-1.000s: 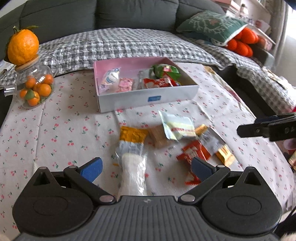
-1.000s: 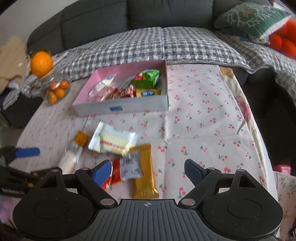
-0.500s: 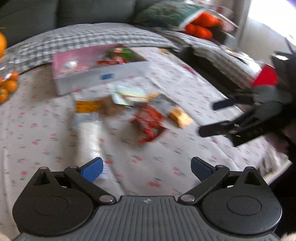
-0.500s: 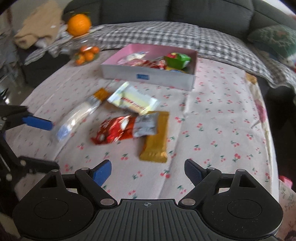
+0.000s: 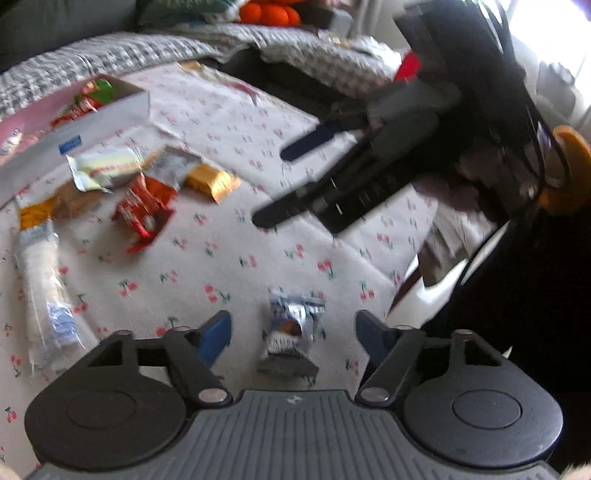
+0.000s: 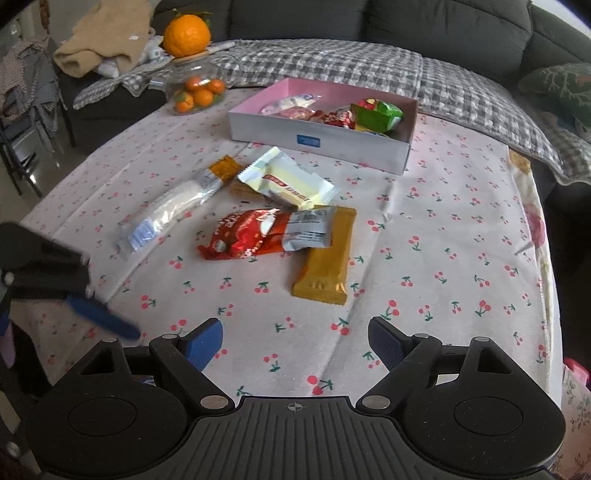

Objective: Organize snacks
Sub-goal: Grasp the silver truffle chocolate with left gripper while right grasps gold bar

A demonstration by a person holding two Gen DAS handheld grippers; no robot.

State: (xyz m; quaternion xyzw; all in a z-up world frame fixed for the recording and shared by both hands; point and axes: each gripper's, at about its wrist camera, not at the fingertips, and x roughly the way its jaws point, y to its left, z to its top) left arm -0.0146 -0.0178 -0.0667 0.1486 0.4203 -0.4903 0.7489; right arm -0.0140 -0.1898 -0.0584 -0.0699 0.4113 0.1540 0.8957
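My left gripper (image 5: 293, 334) is open, low over the table's near edge, with a small silver-blue snack packet (image 5: 293, 325) lying between its fingers, untouched. My right gripper (image 6: 295, 345) is open and empty above bare cloth. Ahead of it lie a gold bar (image 6: 327, 258), a red packet (image 6: 245, 234), a grey-labelled packet (image 6: 308, 230), a white-yellow packet (image 6: 288, 182) and a long clear-wrapped roll (image 6: 173, 206). The pink-lined box (image 6: 317, 138) at the back holds several snacks. The right gripper also shows in the left wrist view (image 5: 295, 181), and the left gripper's finger in the right wrist view (image 6: 99, 317).
A glass jar of small oranges (image 6: 197, 92) with a big orange on top (image 6: 186, 35) stands back left. A checked sofa cover (image 6: 332, 59) lies behind the table. The cherry-print tablecloth (image 6: 443, 221) drops off at the right edge.
My left gripper has swung right and toward the near edge, bringing the small silver-blue packet between its fingers. My right gripper has turned left and pulled back slightly. Both stay open.
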